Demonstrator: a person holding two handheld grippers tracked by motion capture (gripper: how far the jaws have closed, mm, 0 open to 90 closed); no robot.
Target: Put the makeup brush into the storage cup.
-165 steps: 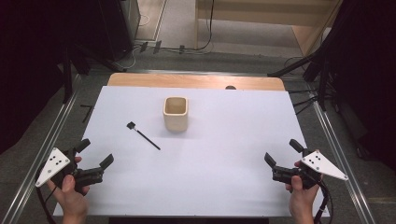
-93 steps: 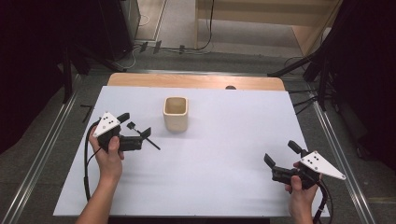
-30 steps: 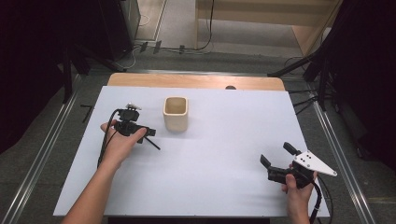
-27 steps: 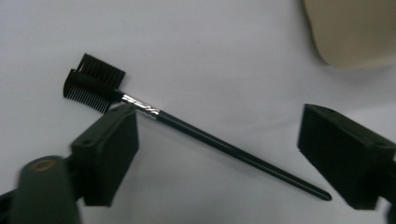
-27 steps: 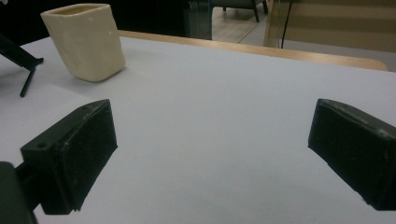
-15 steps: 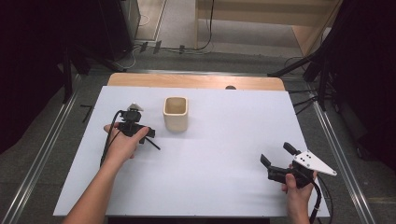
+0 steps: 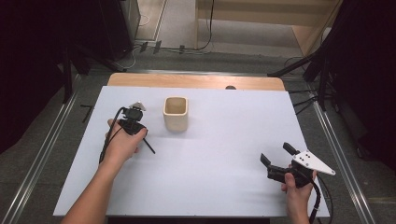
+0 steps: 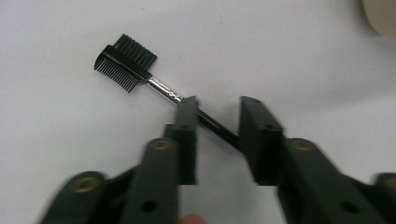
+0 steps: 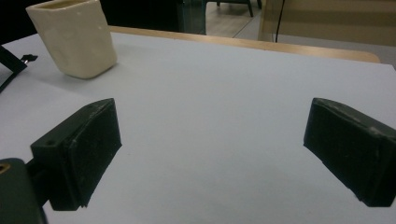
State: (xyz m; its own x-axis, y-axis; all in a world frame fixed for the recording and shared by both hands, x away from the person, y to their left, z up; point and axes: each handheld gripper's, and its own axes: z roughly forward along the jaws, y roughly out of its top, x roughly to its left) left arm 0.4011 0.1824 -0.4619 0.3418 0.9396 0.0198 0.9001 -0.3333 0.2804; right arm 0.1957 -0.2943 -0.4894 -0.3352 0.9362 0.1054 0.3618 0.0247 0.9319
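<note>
A black eyebrow brush-comb with a thin black handle lies on the white table. Its handle end pokes out beside the person's left hand. My left gripper points down over it. The jaws have just been closing, and the handle crosses slantwise between them. A strip of table still shows between the pads, so they are narrowly open. My right gripper rests low at the near right, open and empty. A cream square cup stands upright just right of the left hand, also in the right gripper view.
The white sheet covers the table, with a wooden strip along its far edge. Metal rails run down both sides. Wide bare surface lies between the cup and the right gripper.
The left hand went from the near left corner up to the brush and turned downward over it. In the last second both hands have barely shifted.
</note>
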